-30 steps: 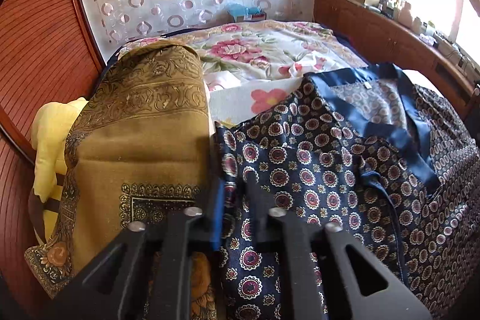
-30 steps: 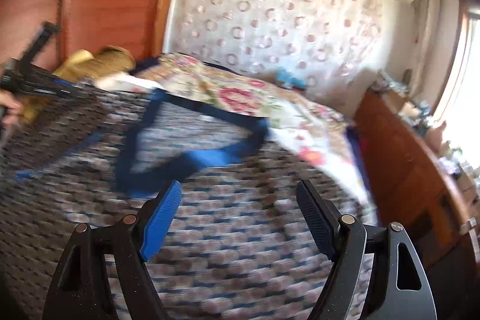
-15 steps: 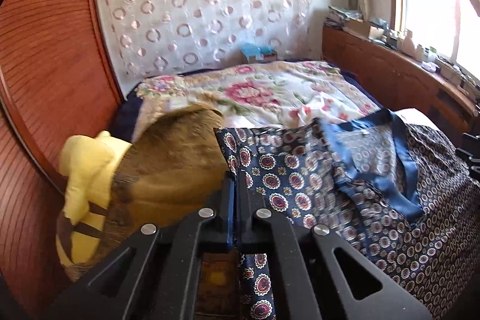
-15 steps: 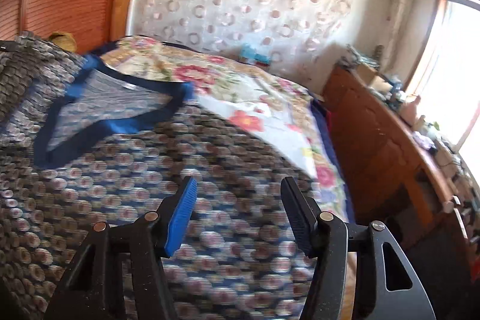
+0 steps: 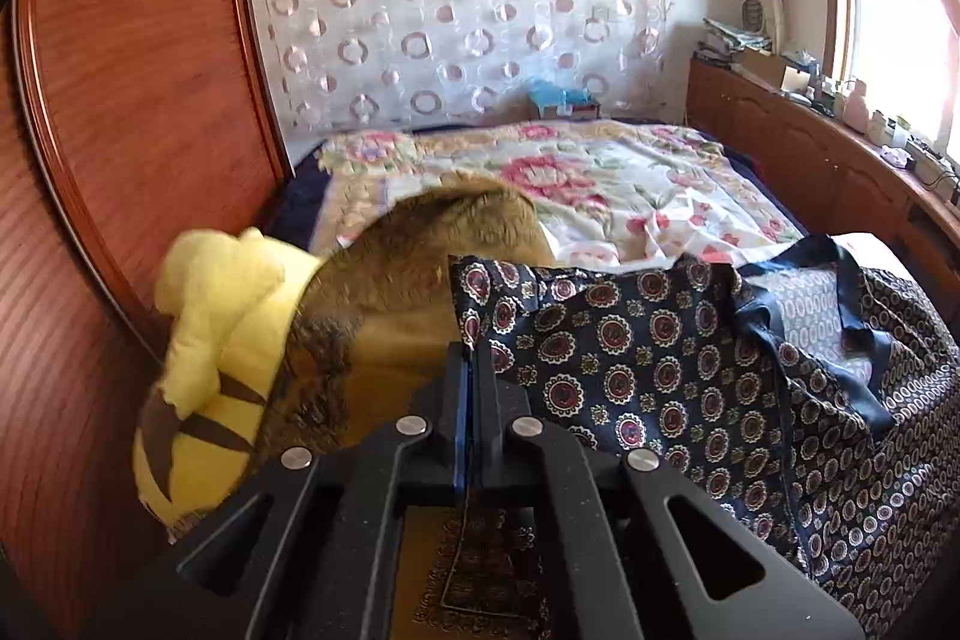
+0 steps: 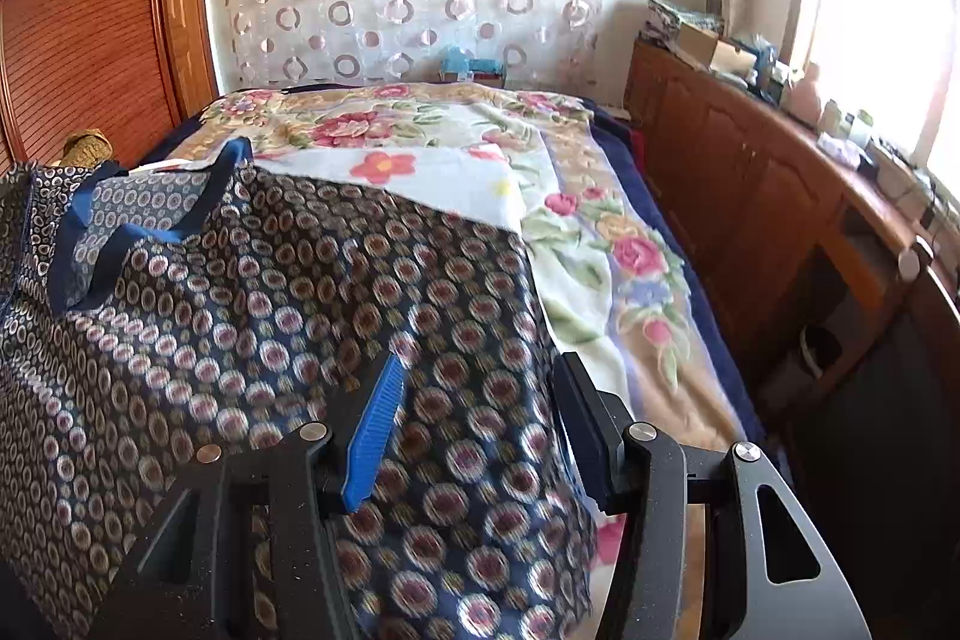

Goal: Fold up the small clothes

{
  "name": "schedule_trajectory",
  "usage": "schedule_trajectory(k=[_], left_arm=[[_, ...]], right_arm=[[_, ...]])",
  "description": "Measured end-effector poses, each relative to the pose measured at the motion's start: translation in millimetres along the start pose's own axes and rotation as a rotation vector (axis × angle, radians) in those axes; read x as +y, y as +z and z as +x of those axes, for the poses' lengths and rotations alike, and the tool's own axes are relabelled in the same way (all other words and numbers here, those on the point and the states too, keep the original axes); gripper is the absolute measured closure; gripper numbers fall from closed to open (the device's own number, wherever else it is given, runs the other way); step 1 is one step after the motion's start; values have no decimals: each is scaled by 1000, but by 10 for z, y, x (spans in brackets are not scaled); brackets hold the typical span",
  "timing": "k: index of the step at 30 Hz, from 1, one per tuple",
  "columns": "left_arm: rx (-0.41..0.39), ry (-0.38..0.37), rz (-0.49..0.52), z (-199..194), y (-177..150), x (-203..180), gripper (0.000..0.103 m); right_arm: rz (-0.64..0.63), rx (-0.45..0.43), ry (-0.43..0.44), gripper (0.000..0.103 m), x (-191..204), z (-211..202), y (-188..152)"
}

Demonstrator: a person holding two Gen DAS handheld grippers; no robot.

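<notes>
A navy garment [image 5: 630,370] with round medallion print and blue neck trim lies spread on the bed. My left gripper [image 5: 471,352] is shut on its left corner, and that edge stands lifted off the bed. In the right wrist view the same garment [image 6: 270,310] fills the lower left. My right gripper [image 6: 480,370] hovers over its right side edge. Its jaws are closing with fabric lying between and under them, and the pads do not press on it.
A floral bedspread [image 5: 600,172] covers the bed. A golden-brown patterned cloth [image 5: 420,268] and a yellow plush toy [image 5: 222,316] sit left of the garment by the wooden wardrobe [image 5: 120,100]. A cluttered wooden cabinet [image 6: 750,172] runs along the bed's right side.
My left gripper has drawn up and back, lifting the garment's corner. My right gripper has slid rightward across the garment to its right edge, and its jaws have narrowed.
</notes>
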State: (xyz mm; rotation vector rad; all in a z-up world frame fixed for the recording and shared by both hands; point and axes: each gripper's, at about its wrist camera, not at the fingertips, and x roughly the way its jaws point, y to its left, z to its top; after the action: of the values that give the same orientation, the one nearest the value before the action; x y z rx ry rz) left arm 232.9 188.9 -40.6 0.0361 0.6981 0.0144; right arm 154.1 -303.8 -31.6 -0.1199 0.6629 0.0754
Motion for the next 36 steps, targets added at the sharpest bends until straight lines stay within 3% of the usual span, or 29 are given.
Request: schedule_trajectory(k=[4, 9, 14, 20, 28, 36], left_arm=[[8, -67, -30, -27, -48, -15, 100], [-25, -129, -19, -295, -152, -120, 79], [-37, -214, 25, -574, -330, -392, 68], [8, -311, 76, -640, -636, -860, 68], [124, -303, 148, -313, -920, -1253, 67], [172, -288, 170, -187, -1018, -1357, 66]], right_arm=[[34, 16, 13, 48, -150, -93, -68], [46, 27, 19, 48, -237, -251, -177], [91, 34, 24, 48, -318, -335, -316], [127, 49, 21, 48, -459, -415, -478], [192, 76, 43, 48, -672, -442, -613], [236, 92, 142, 48, -779, -458, -633]])
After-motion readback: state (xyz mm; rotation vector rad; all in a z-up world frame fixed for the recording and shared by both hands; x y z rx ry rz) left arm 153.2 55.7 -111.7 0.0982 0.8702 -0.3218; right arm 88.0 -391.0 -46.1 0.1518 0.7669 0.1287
